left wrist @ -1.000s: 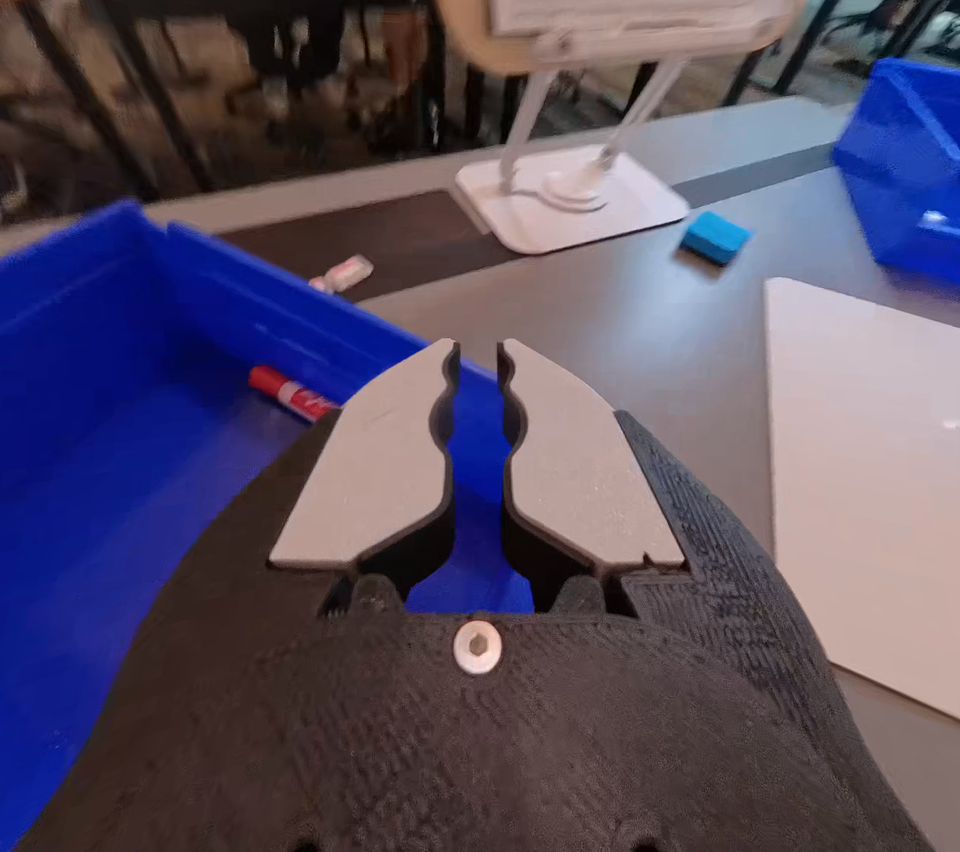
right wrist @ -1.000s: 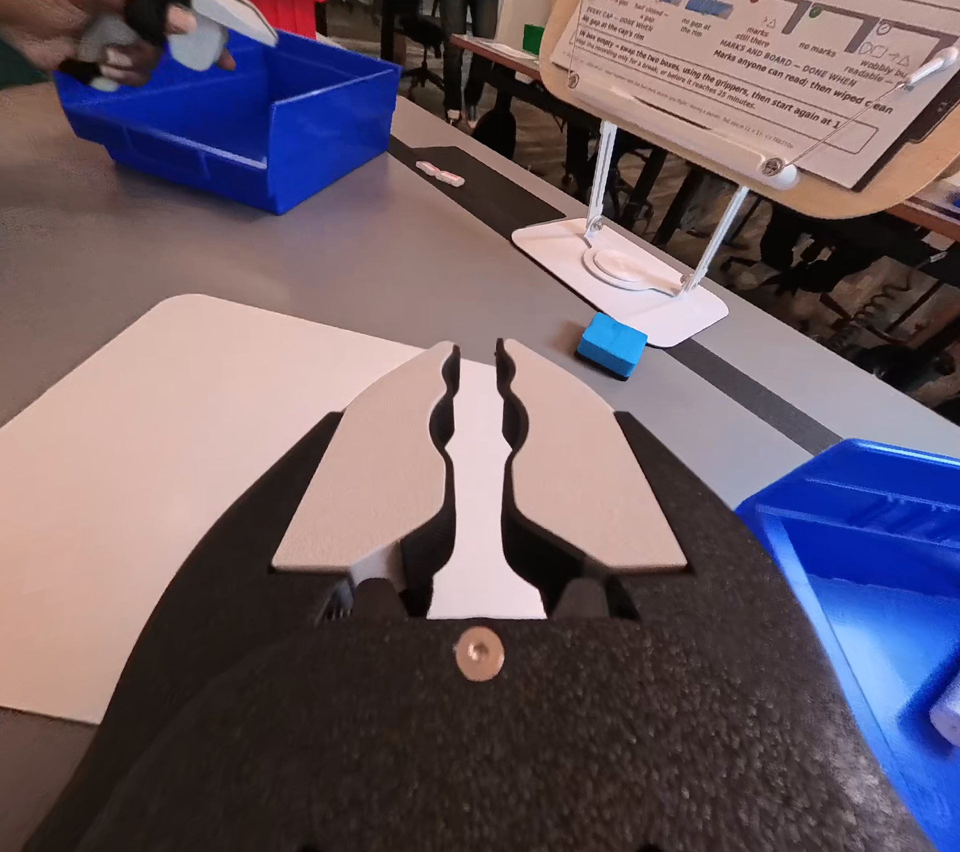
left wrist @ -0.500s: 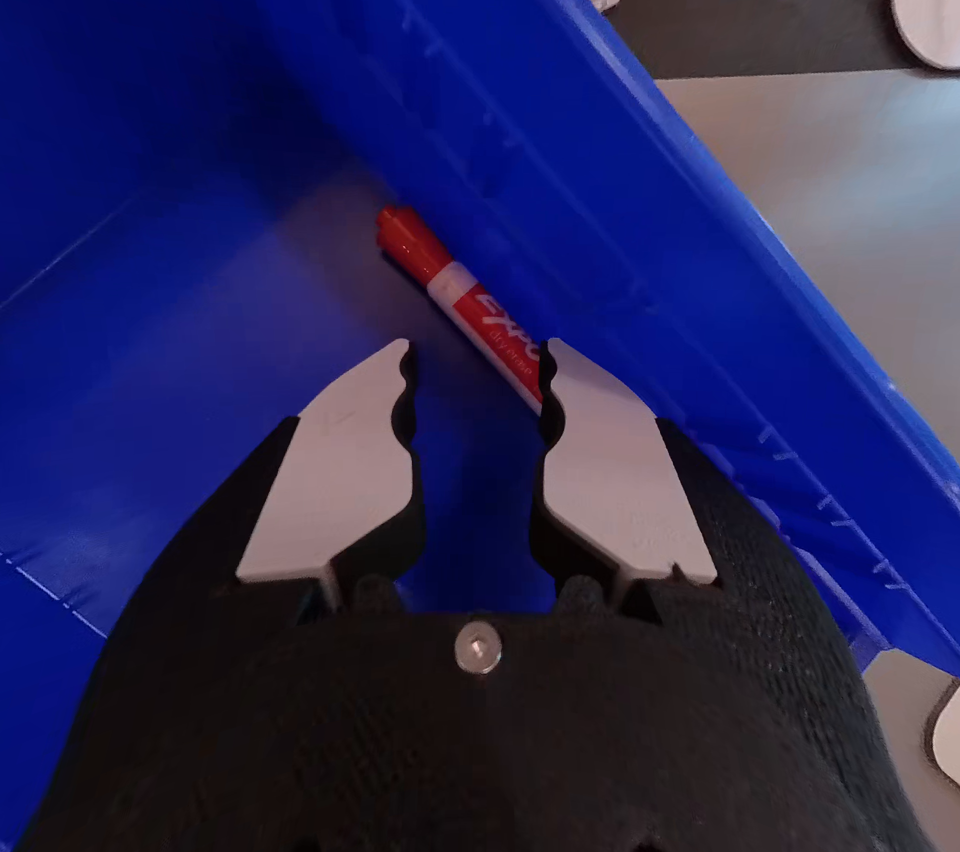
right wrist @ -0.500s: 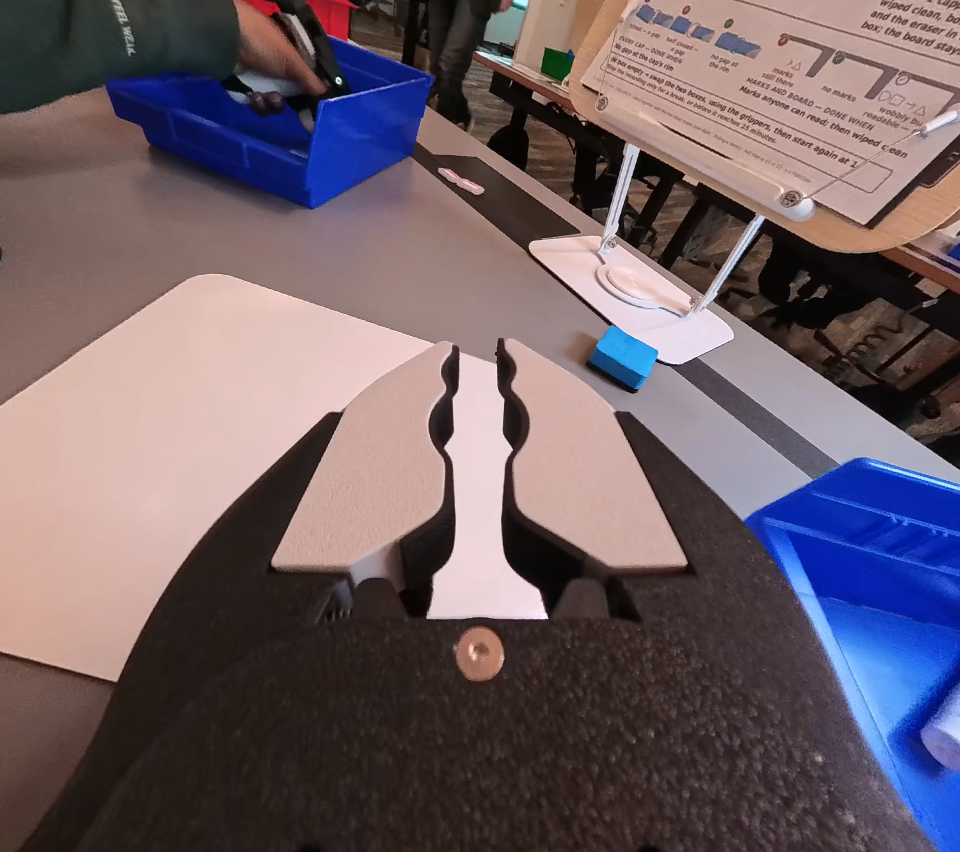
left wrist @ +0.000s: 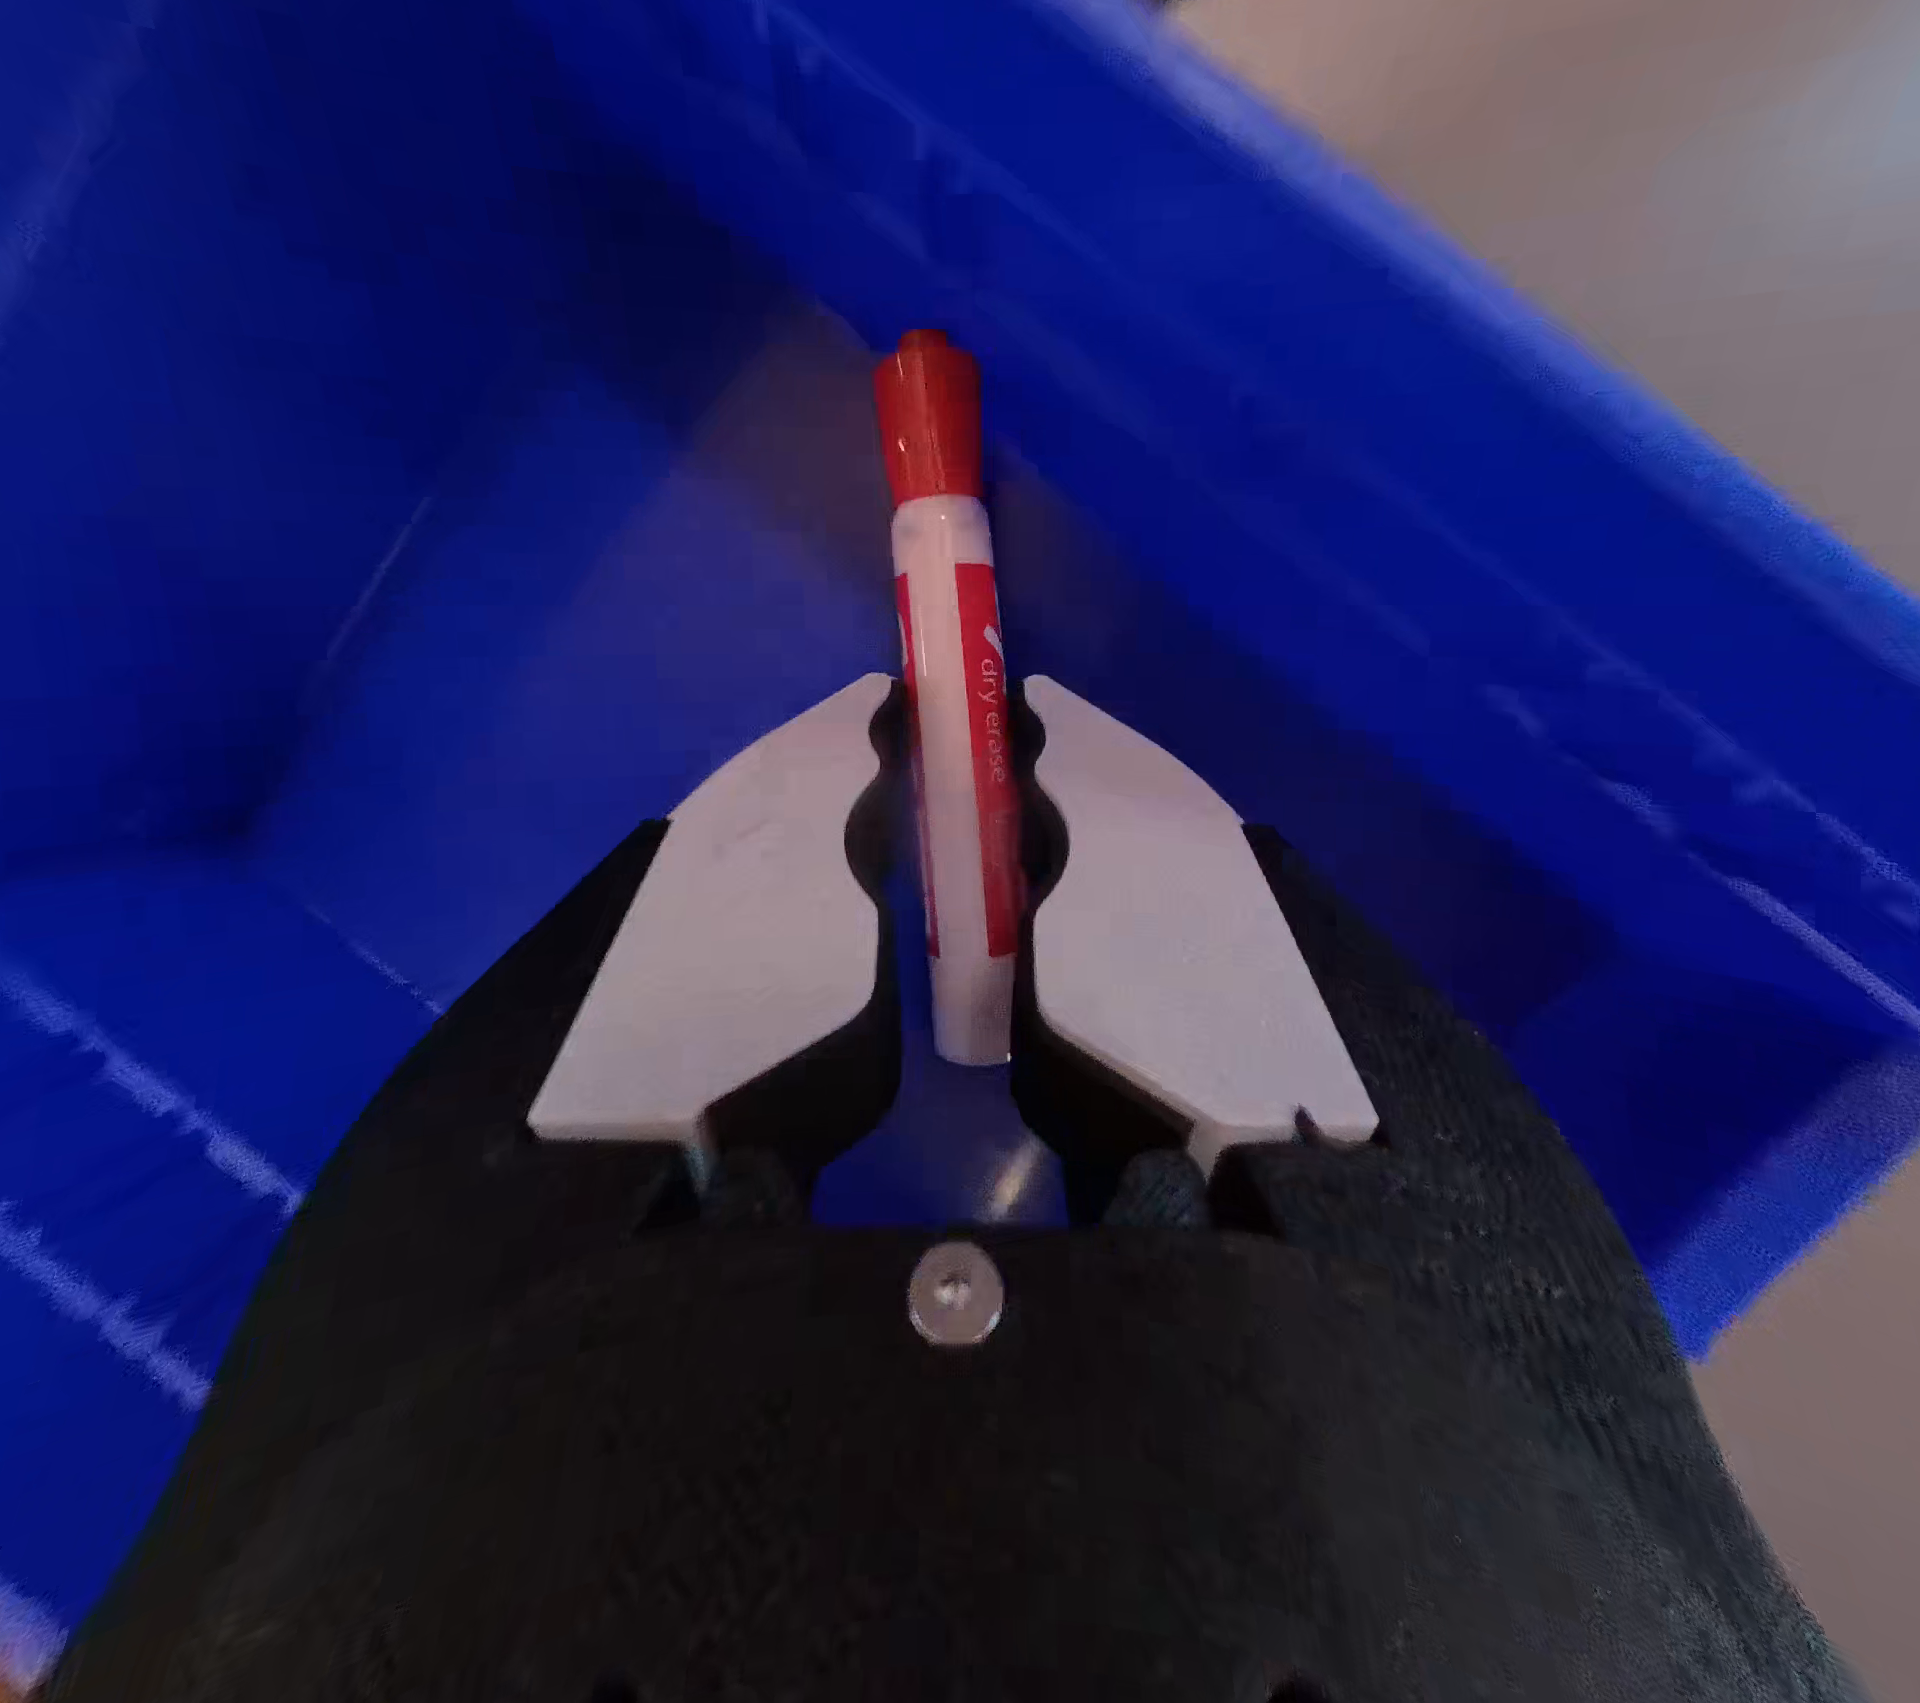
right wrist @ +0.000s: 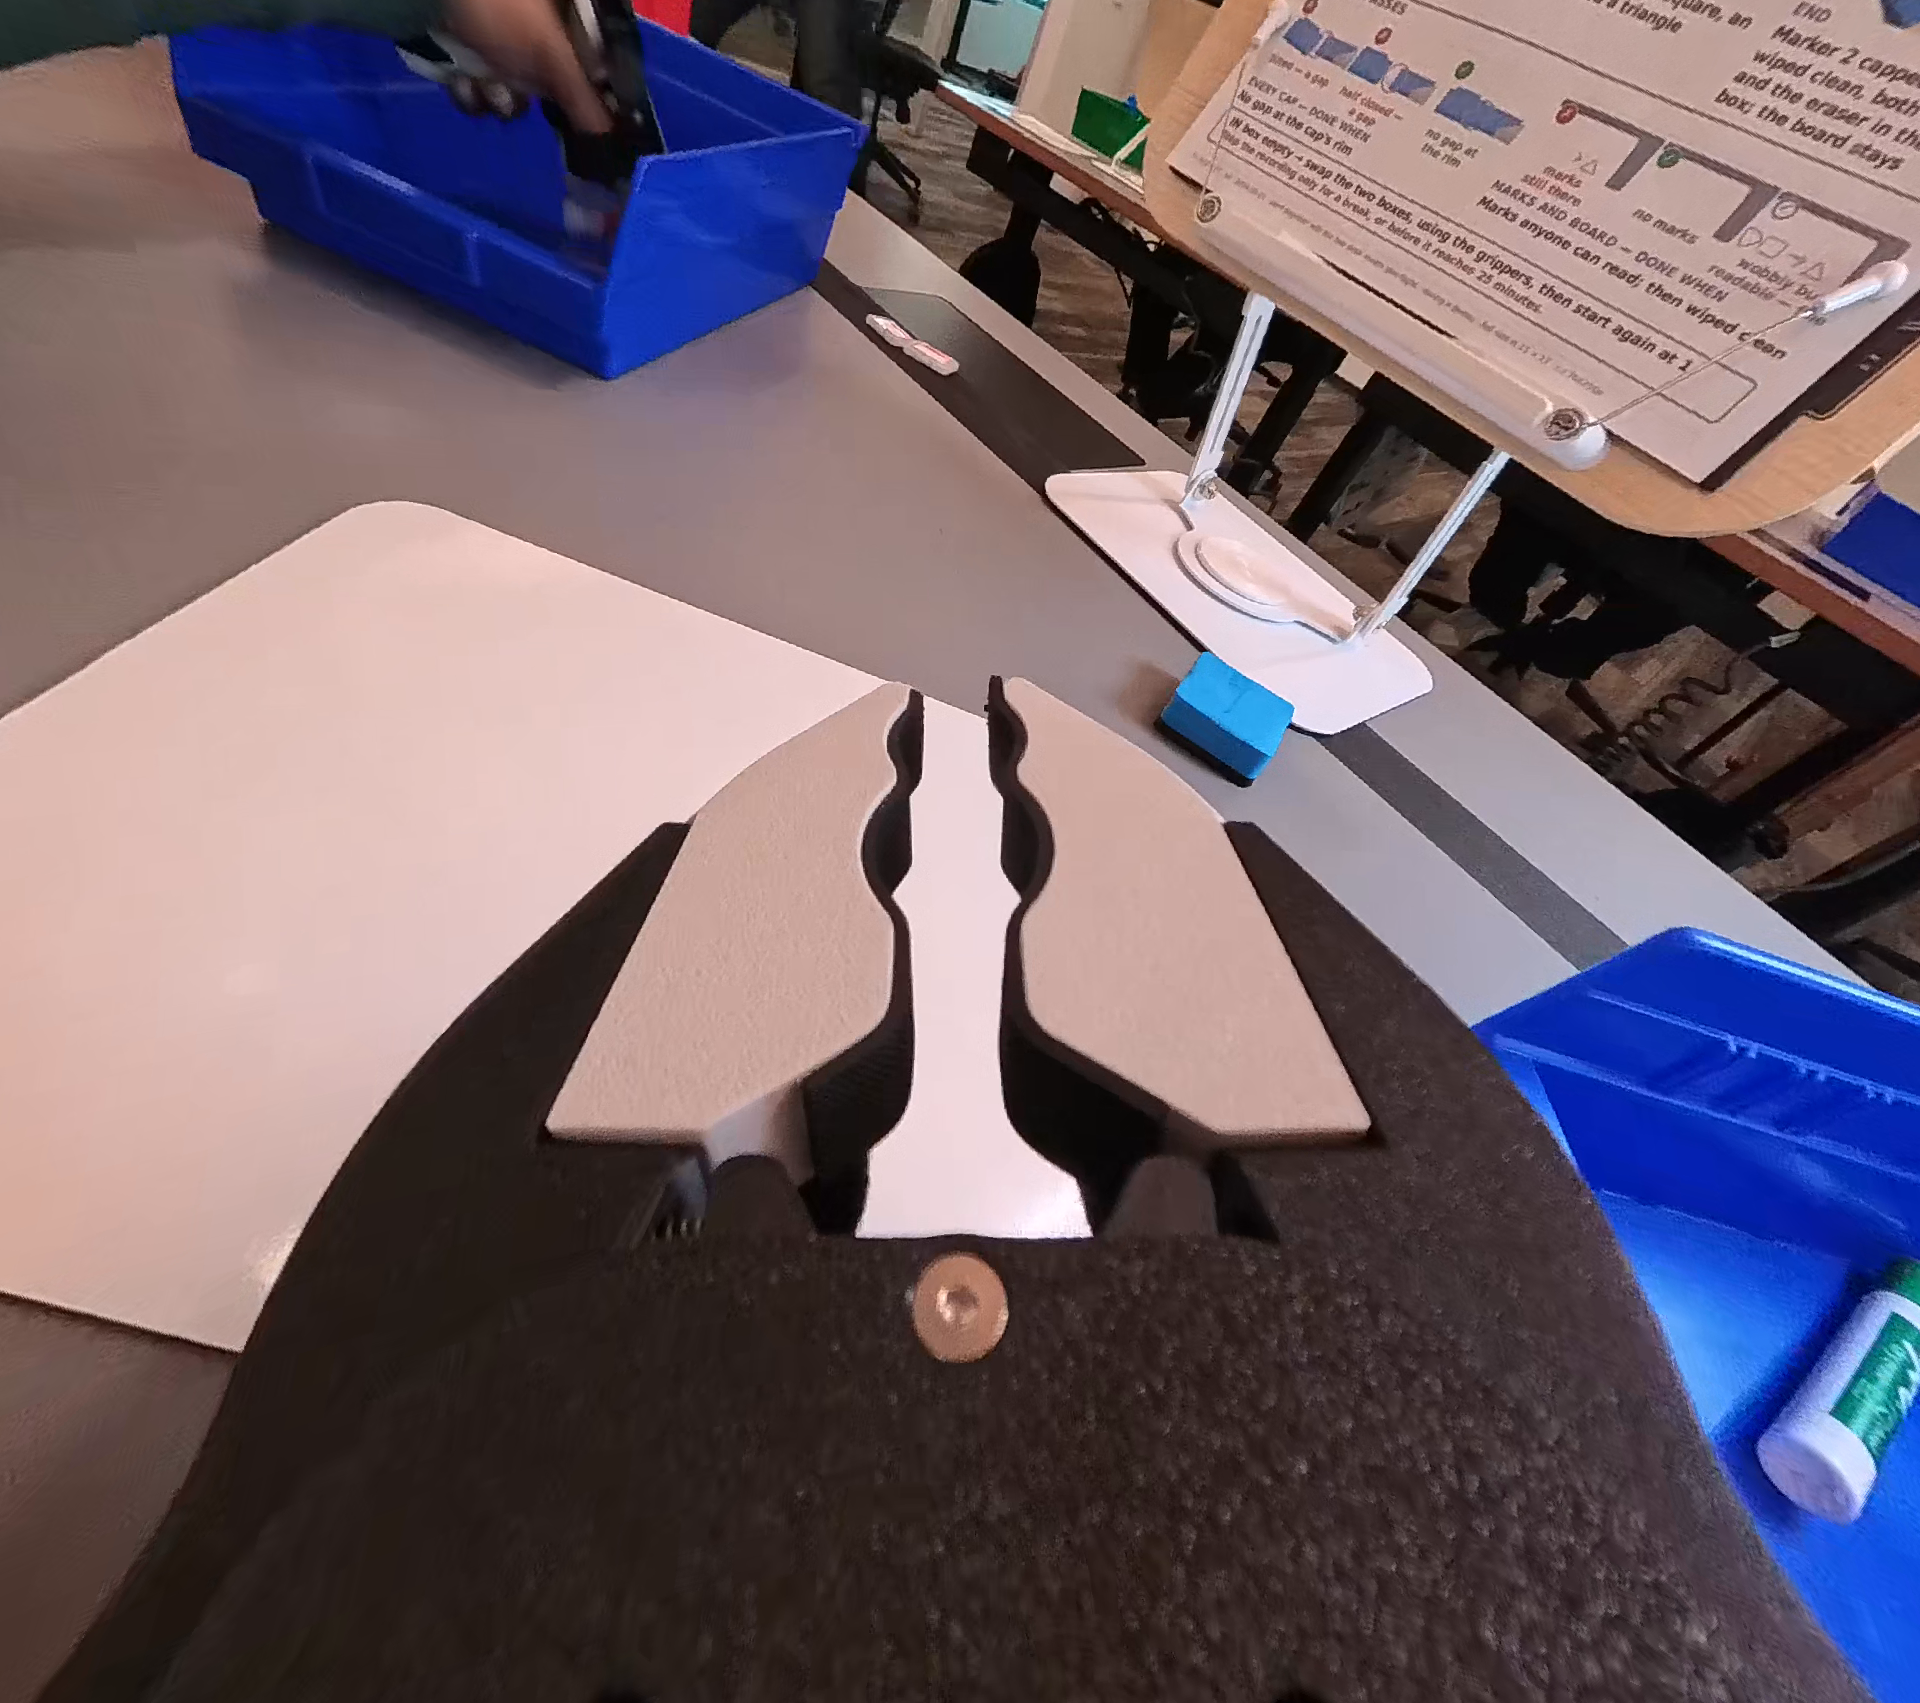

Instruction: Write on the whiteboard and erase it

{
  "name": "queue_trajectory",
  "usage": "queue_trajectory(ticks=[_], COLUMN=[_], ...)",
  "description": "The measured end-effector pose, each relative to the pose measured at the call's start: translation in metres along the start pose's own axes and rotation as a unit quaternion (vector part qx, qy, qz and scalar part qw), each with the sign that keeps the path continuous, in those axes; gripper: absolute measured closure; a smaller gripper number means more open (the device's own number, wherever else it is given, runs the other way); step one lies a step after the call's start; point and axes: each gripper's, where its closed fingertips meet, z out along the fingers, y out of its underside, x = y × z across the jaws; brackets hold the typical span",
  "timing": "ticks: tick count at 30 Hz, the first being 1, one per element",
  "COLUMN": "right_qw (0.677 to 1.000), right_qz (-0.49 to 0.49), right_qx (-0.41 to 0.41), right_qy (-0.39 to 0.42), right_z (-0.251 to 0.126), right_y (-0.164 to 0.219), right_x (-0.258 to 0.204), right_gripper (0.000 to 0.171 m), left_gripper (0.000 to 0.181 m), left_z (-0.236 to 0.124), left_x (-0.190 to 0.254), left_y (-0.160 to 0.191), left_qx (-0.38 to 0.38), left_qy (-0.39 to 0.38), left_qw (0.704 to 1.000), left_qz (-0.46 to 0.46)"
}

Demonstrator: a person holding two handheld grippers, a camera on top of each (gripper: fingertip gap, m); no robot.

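My left gripper (left wrist: pixel 958 697) is down inside a blue bin (left wrist: pixel 1247 365), shut on the white barrel of a red-capped marker (left wrist: pixel 930 448). The marker lies along the gap between the fingers, cap pointing away toward the bin wall. In the right wrist view the left gripper (right wrist: pixel 597 95) shows far off in that bin (right wrist: pixel 727 230), held by a hand with a green sleeve. My right gripper (right wrist: pixel 953 703) is shut and empty, hovering over the white whiteboard (right wrist: pixel 416 718), which bears no marks. A blue eraser (right wrist: pixel 1226 713) lies on the grey table beyond the board.
A second blue bin (right wrist: pixel 1714 1061) at the near right holds a green-labelled marker (right wrist: pixel 1860 1383). A white stand (right wrist: pixel 1247 604) carries a tilted instruction sheet behind the eraser. Two small white tags (right wrist: pixel 914 341) lie by the far bin. A person stands in the background. The left gripper's tips are roughly 50 cm from the right gripper's.
My left gripper has dropped into the bin, lined up with the red marker and closed on it. The right gripper has stayed shut over the whiteboard, shifting only slightly.
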Motion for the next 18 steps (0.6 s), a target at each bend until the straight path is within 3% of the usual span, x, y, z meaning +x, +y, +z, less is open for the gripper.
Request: queue_trajectory(ticks=[3, 5, 9, 12, 15, 18], right_qw=[1.0, 1.0, 0.994, 0.978, 0.958, 0.942], right_qz=[0.008, 0.015, 0.065, 0.135, 0.209, 0.251], right_qx=[0.011, 0.019, 0.052, 0.084, 0.089, 0.084], right_qy=[-0.008, -0.016, -0.064, -0.134, -0.174, -0.204], right_z=[-0.001, 0.001, 0.009, 0.015, 0.025, 0.032], right_y=[-0.004, -0.006, -0.02, -0.047, -0.066, -0.077], right_x=[-0.003, -0.006, -0.025, -0.049, -0.059, -0.066], right_gripper=[0.159, 0.159, 0.156, 0.153, 0.147, 0.142], left_gripper=[0.162, 0.162, 0.163, 0.163, 0.163, 0.163], left_z=[-0.05, -0.087, -0.154, -0.18, -0.183, -0.176], left_x=[0.007, 0.038, 0.158, 0.259, 0.333, 0.374], left_y=[-0.02, -0.034, -0.04, -0.018, 0.008, 0.025], left_qx=[0.095, 0.174, 0.307, 0.336, 0.326, 0.309], left_qy=[-0.008, 0.028, 0.235, 0.397, 0.485, 0.526], left_qw=[0.995, 0.981, 0.915, 0.841, 0.79, 0.768], left_qz=[0.037, 0.083, 0.118, 0.149, 0.187, 0.198])
